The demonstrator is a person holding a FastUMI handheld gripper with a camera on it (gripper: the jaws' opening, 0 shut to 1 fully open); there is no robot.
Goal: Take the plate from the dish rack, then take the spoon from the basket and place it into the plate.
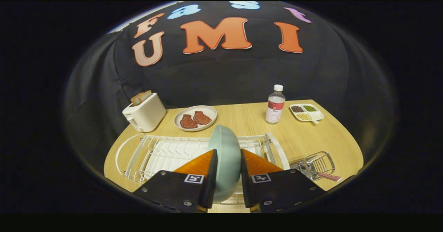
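Note:
A pale green plate (224, 138) stands on edge between my fingers, over the right part of the white wire dish rack (162, 154). My gripper (228, 152) is shut on the plate, one finger pressing on each face. I cannot tell whether the plate's lower rim still rests in the rack. To the right of the rack lies a small wire basket (316, 163) on its side. A spoon's striped handle (329, 177) sticks out of it toward me.
On the wooden table (249, 117) beyond the rack are a white toaster (145, 113) with bread, a plate with two pieces of meat (195, 118), a water bottle (275, 104) and a divided tray of grains (306, 112).

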